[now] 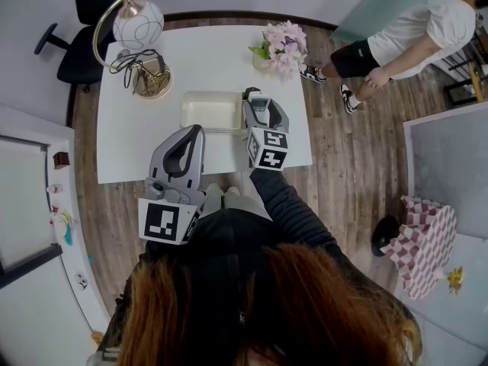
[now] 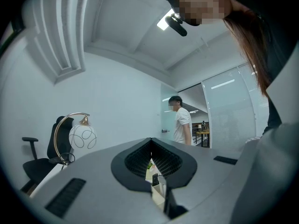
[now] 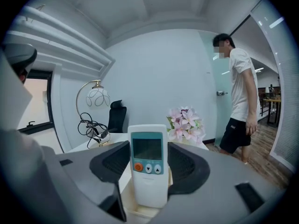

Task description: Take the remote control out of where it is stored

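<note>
Your right gripper has its jaws closed on the remote control, one pad on each long side, and holds it upright with the face towards that gripper's camera. The remote is a slim white bar with a blue-green panel on its upper half. The panel frames a grey screen, and any characters on the screen are too faint to read. Under the screen, at 7 o'clock, sits a round orange button with a white power mark, and to its right are two white buttons, one with a down arrow and one with an up arrow. No brand name is legible on the body. The remote's lower end sits inside the cream tray, at the tray's 3 o'clock end, on the white table. The only other print is the black-and-white square pattern on the marker cube of your right gripper and on the cube of your left. Your left gripper hangs at 7 o'clock of the tray, over the table's near edge, jaws pressed together at the tips with nothing between them. From the tray, a globe lamp stands at 11 o'clock, pink flowers at 1 o'clock, and a person in a white shirt stands on the wooden floor at 2 o'clock.
</note>
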A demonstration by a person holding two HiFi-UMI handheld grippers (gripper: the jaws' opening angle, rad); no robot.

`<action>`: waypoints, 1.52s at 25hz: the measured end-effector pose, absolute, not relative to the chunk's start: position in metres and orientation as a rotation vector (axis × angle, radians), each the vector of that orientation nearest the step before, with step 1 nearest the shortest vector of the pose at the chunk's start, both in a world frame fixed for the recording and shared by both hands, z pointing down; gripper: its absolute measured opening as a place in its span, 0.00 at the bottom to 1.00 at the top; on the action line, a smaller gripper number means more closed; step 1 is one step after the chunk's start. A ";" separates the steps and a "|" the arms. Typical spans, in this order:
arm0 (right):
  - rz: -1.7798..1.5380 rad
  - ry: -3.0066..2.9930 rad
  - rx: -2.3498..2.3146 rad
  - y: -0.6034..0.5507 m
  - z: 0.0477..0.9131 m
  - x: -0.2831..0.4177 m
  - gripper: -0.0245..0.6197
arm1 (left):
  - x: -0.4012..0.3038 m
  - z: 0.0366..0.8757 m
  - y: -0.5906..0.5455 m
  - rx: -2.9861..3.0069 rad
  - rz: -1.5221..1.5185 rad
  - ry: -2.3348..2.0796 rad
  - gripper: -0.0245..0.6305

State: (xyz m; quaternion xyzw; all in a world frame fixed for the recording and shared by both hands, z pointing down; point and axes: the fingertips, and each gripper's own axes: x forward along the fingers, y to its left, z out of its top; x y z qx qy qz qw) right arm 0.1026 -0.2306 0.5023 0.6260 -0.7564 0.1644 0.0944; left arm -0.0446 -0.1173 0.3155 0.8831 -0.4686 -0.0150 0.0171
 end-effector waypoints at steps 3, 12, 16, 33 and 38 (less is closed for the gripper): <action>0.419 -2.285 1.853 -0.228 0.479 0.102 0.44 | -0.042 0.315 -0.117 2.748 -0.044 -1.446 0.05; 0.305 -2.374 1.845 -0.214 0.431 0.101 0.44 | -0.031 0.313 -0.115 2.764 -0.051 -1.408 0.05; 0.268 -2.380 1.837 -0.208 0.424 0.102 0.44 | -0.027 0.315 -0.113 2.772 -0.056 -1.381 0.05; 0.386 -2.252 1.900 -0.166 0.439 0.170 0.44 | -0.009 0.321 -0.118 2.799 -0.051 -1.298 0.05; 0.504 -2.133 1.810 -0.162 0.482 0.189 0.44 | -0.006 0.322 -0.119 2.794 -0.064 -1.266 0.05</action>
